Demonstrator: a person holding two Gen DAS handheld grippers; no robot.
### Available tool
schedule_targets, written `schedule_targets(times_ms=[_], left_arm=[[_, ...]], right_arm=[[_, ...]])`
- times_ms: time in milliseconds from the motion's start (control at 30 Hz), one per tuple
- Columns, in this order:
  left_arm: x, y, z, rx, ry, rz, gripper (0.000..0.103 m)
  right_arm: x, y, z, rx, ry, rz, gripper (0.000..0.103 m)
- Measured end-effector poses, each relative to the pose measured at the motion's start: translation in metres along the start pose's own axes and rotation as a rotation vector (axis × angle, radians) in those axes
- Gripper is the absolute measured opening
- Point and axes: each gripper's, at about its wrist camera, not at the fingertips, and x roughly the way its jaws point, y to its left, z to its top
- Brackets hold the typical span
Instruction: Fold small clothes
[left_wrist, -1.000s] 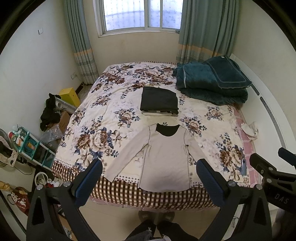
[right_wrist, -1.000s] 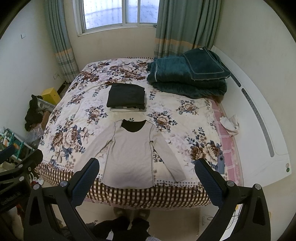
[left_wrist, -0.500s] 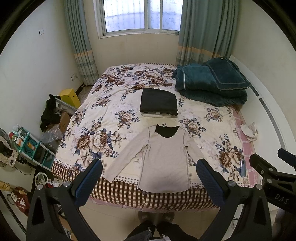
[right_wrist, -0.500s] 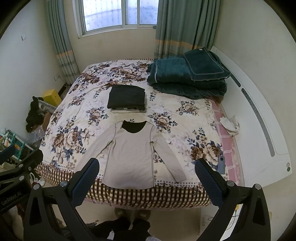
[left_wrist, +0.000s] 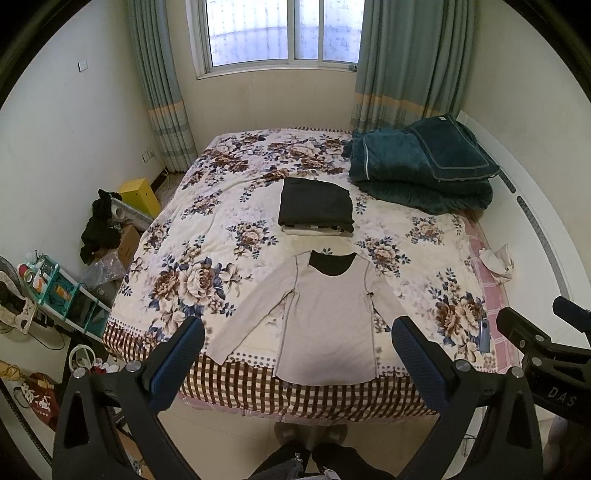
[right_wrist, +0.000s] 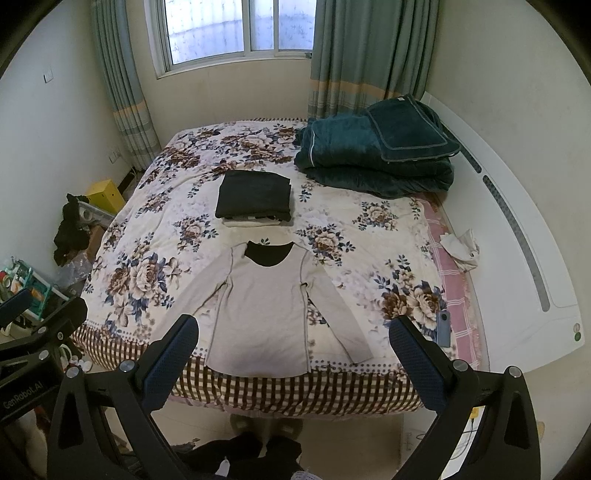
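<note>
Both tongs, left (left_wrist: 297, 345) & right (right_wrist: 293, 343), gape over flat shirt (left_wrist: 325, 317) (unfolded).

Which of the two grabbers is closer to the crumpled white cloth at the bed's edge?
Right. The white cloth lies on the right gripper side; the left gripper sits further left, both open and held back from the bed.

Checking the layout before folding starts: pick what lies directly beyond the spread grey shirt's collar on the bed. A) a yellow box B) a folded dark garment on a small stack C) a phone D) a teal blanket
B: the folded dark garment tops a small stack just past the grey shirt collar.
</note>
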Motion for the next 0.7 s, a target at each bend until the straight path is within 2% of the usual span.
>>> schedule_targets(times_ms=[233,600,700], left_arm=[[-0.004,-0.007,0.015,0.005,-0.005,0.001,0.103],[-0.003,-0.007,0.014,0.002,-0.01,0.001,0.103],[0.013,-0.003,0.024,0.0,-0.031,0.026,0.103]], right_arm=[[0.002,-0.001,-0.003,0.001,-0.003,0.001,0.103],[0.01,-0.003,-0.008,0.004,-0.003,0.003,0.103],[-0.001,0.001,0.0,0.02,0.015,0.004,0.103]])
